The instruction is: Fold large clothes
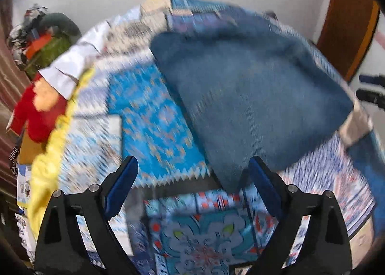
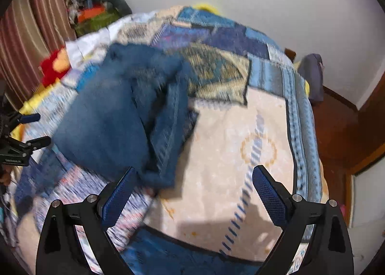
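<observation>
Item: blue garment [image 1: 250, 97], partly folded, lying on the quilt-covered bed [image 2: 228, 154]; left claw [image 1: 192, 176] and right claw [image 2: 195, 186] both released, empty, above its near edge; next, seemingly, a fresh grasp there.

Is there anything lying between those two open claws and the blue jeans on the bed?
Nothing visible. The jeans lie bare on the patterned bedspread, just ahead of the open left gripper and right gripper. The red toy sits off at the bed's edge.
</observation>
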Demonstrator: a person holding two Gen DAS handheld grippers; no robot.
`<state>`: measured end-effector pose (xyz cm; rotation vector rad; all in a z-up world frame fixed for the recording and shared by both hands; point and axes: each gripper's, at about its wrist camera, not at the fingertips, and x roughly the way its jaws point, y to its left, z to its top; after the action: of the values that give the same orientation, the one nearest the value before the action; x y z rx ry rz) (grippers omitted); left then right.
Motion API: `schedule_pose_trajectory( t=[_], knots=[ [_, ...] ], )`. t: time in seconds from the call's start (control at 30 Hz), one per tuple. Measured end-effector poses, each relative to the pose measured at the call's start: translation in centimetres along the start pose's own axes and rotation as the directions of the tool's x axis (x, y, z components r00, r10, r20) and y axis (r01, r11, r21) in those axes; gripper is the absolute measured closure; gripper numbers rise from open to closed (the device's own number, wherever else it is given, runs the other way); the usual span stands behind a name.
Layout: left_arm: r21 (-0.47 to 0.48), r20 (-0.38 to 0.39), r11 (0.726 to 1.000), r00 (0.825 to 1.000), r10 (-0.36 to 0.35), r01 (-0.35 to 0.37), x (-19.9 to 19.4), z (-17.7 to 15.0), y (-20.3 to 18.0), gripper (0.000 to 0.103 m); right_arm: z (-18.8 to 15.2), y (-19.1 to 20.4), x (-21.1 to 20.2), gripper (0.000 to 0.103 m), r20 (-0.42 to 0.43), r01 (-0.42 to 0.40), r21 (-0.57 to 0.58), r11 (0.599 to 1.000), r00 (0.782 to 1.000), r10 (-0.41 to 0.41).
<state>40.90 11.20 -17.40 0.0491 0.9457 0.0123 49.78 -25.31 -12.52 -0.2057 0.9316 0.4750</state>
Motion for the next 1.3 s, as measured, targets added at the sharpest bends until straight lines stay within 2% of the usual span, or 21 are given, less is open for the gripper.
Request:
schedule_pose_trajectory(
  t=[0.1, 0.2, 0.3, 0.4, 0.43, 0.5, 0.57, 0.6, 0.67, 0.7, 0.77, 0.8, 0.87, 0.93, 0.97, 1.03, 1.07, 1.13, 1.17, 1.23, 1.3],
  knots=[
    [-0.04, 0.072, 0.999, 0.997, 0.032, -0.029, -0.8, 3.1, 1.6, 0.008, 3.2, 0.4, -0.4, 0.006, 0.044, -0.071, 0.031, 0.997, 0.997, 0.07],
    [-0.079, 0.085, 0.996, 0.996, 0.041, -0.034, 0.5, 6.8, 2.9, 0.008, 6.3, 1.1, 0.4, 0.006, 0.065, -0.128, 0.051, 0.99, 0.99, 0.124],
    [-0.107, 0.05, 0.994, 0.999, 0.003, 0.002, 3.3, 9.6, 3.2, 0.008, 8.8, 2.0, 2.0, 0.006, 0.057, -0.169, 0.065, 0.983, 0.985, 0.165],
    [-0.138, -0.027, 0.99, 0.999, -0.035, 0.031, 8.3, 12.2, 3.5, 0.008, 11.3, 2.5, 5.8, 0.006, -0.021, -0.196, 0.092, 0.976, 0.98, 0.199],
    [-0.154, -0.042, 0.988, 0.998, -0.037, 0.03, 9.6, 12.7, 3.4, 0.008, 11.9, 2.5, 7.8, 0.006, -0.07, -0.209, 0.117, 0.971, 0.974, 0.218],
    [-0.182, -0.058, 0.983, 0.998, -0.035, 0.024, 12.0, 13.8, 3.2, 0.008, 12.4, 2.2, 10.9, 0.006, -0.147, -0.204, 0.157, 0.966, 0.963, 0.227],
    [-0.201, -0.054, 0.98, 0.998, -0.021, 0.009, 13.8, 14.7, 3.5, 0.008, 12.3, 1.1, 13.7, 0.006, -0.182, -0.122, 0.193, 0.974, 0.971, 0.158],
    [-0.216, -0.049, 0.976, 0.999, 0.004, -0.014, 14.6, 14.9, 3.8, 0.008, 12.1, 0.6, 14.4, 0.006, -0.192, -0.125, 0.208, 0.97, 0.967, 0.166],
    [-0.262, -0.076, 0.962, 0.995, 0.061, -0.078, 16.0, 15.0, 5.0, 0.007, 11.6, -1.2, 15.9, 0.006, -0.204, -0.212, 0.295, 0.932, 0.939, 0.278],
    [-0.292, -0.097, 0.952, 0.993, 0.061, -0.087, 16.9, 14.9, 6.0, 0.007, 11.5, -1.7, 16.1, 0.006, -0.201, -0.229, 0.313, 0.922, 0.933, 0.3],
    [-0.336, -0.092, 0.942, 0.996, -0.015, -0.017, 17.4, 14.7, 7.4, 0.007, 11.3, -2.4, 15.6, 0.006, -0.186, -0.232, 0.306, 0.923, 0.937, 0.297],
    [-0.333, -0.085, 0.943, 0.996, -0.02, -0.009, 17.1, 14.5, 7.7, 0.007, 11.3, -2.4, 15.2, 0.006, -0.181, -0.226, 0.289, 0.93, 0.941, 0.284],
    [-0.29, -0.054, 0.955, 0.997, 0.054, -0.068, 15.6, 14.5, 7.6, 0.009, 11.5, -1.8, 13.6, 0.006, -0.162, -0.195, 0.233, 0.953, 0.958, 0.236],
    [-0.282, -0.037, 0.94, 0.981, 0.188, -0.191, 14.0, 14.7, 7.9, 0.01, 11.5, -1.5, 12.2, 0.006, -0.133, -0.148, 0.175, 0.973, 0.976, 0.172],
    [-0.29, -0.032, 0.933, 0.977, 0.212, -0.212, 13.3, 14.8, 8.4, 0.01, 11.6, -1.4, 11.3, 0.006, -0.113, -0.117, 0.153, 0.981, 0.984, 0.135],
    [-0.311, -0.009, 0.936, 0.986, 0.168, -0.163, 11.7, 14.7, 9.2, 0.01, 11.6, -1.8, 9.7, 0.006, -0.07, -0.066, 0.157, 0.985, 0.994, 0.078],
    [-0.313, 0.0, 0.94, 0.99, 0.144, -0.137, 11.0, 14.5, 9.4, 0.01, 11.6, -1.9, 8.7, 0.006, -0.048, -0.083, 0.181, 0.98, 0.995, 0.093],
    [-0.295, 0.005, 0.952, 0.996, 0.087, -0.082, 9.9, 13.8, 9.1, 0.01, 11.3, -2.1, 8.1, 0.006, -0.047, -0.182, 0.224, 0.957, 0.979, 0.198],
    [-0.282, 0.003, 0.958, 0.999, 0.048, -0.046, 9.4, 13.1, 8.6, 0.01, 11.0, -2.1, 8.1, 0.006, -0.057, -0.247, 0.258, 0.934, 0.961, 0.27],
    [-0.267, -0.009, 0.964, 1.0, -0.008, 0.005, 9.1, 12.0, 7.6, 0.01, 10.2, -1.8, 8.8, 0.006, -0.085, -0.27, 0.297, 0.916, 0.948, 0.307],
    [-0.254, -0.032, 0.964, 0.996, -0.088, 0.077, 8.9, 10.6, 6.1, 0.01, 9.2, -1.5, 10.0, 0.006, -0.134, -0.234, 0.299, 0.925, 0.95, 0.283]
  ],
)
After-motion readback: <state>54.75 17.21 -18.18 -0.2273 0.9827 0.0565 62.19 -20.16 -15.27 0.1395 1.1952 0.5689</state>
